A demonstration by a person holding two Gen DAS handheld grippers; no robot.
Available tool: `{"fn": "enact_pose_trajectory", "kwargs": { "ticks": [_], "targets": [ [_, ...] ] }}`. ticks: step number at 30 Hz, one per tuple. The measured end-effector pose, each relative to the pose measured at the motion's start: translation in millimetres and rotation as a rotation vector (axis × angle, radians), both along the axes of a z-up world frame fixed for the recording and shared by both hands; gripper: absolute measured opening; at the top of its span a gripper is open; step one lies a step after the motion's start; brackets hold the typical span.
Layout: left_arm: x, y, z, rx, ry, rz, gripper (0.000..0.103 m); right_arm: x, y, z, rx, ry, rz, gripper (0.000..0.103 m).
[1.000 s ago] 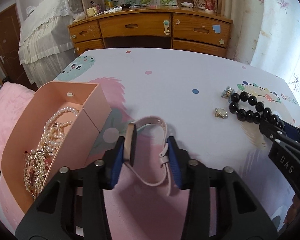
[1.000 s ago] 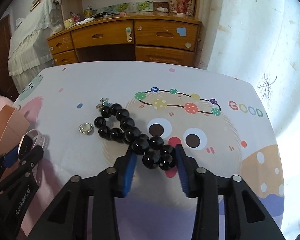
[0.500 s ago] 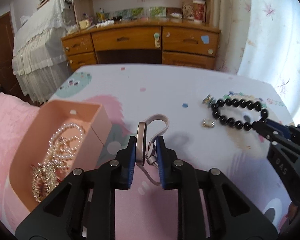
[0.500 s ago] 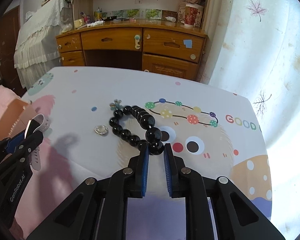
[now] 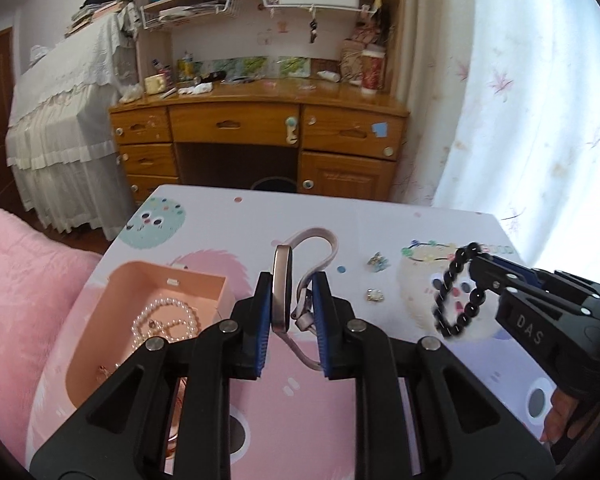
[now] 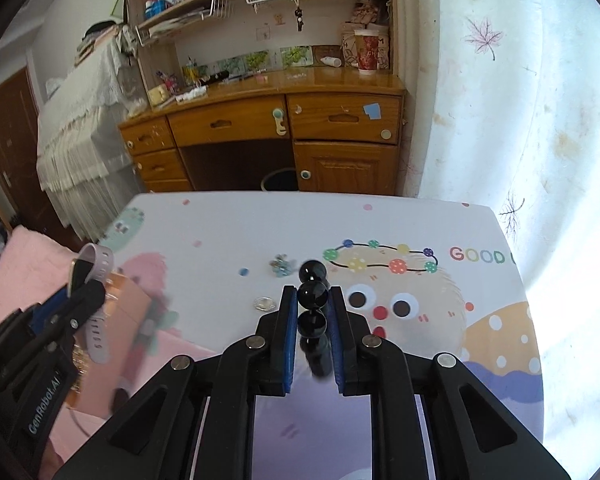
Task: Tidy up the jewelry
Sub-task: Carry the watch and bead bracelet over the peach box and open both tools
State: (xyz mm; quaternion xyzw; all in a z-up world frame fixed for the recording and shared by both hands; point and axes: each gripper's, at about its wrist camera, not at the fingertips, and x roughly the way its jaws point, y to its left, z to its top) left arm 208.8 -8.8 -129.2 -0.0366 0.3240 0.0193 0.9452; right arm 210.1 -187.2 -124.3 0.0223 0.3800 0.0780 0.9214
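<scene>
My left gripper (image 5: 288,288) is shut on a pink-strapped watch (image 5: 282,280) and holds it in the air, right of the open pink jewelry box (image 5: 100,320) that holds pearl necklaces (image 5: 168,320). My right gripper (image 6: 311,300) is shut on a black bead bracelet (image 6: 311,294), lifted above the table; the bracelet hangs from it in the left wrist view (image 5: 458,292). A small round brooch (image 6: 265,303) and a pale flower earring (image 6: 282,265) lie on the table between the grippers.
The table wears a cartoon-print cloth (image 6: 476,256). A pink fluffy cushion (image 5: 20,280) lies left of the box. A wooden desk with drawers (image 5: 260,132) stands beyond the table's far edge, a curtain (image 5: 520,100) to the right.
Both grippers have risen from the table. The left one lifted the watch, the right one lifted the black bead bracelet clear of the cloth. A second ago both grippers were still open.
</scene>
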Motion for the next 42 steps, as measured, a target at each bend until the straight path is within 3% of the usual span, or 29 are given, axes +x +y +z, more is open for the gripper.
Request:
{"fn": "enact_pose_trajectory", "kwargs": {
  "ticks": [8, 16, 32, 39, 40, 41, 42],
  "targets": [
    [-25.2, 22.6, 33.6, -0.037, -0.008, -0.057, 0.017, -25.4, 28.5, 43.7, 0.133, -0.013, 0.004, 0.014],
    [-41.5, 62.9, 37.5, -0.109, 0.051, -0.078, 0.017, -44.2, 83.0, 69.1, 0.254, -0.034, 0.068, 0.014],
    [-52.6, 160.3, 1.5, -0.171, 0.204, -0.127, 0.017, -59.3, 202.5, 51.0, 0.514, 0.055, 0.109, 0.014],
    [-48.8, 187.4, -14.3, -0.13, 0.243, -0.143, 0.019, -60.5, 258.9, 35.8, 0.475, 0.099, 0.109, 0.015],
    [-47.7, 191.8, -17.1, -0.13, 0.254, -0.138, 0.023, -61.1, 266.6, 32.5, 0.456, 0.114, 0.095, 0.017],
    [-44.5, 194.9, -19.4, -0.133, 0.264, -0.136, 0.029, -60.3, 269.7, 29.1, 0.453, 0.121, 0.082, 0.029],
    [-42.7, 199.1, -22.0, -0.143, 0.276, -0.139, 0.047, -60.5, 272.7, 27.3, 0.459, 0.121, 0.071, 0.045]
  ]
}}
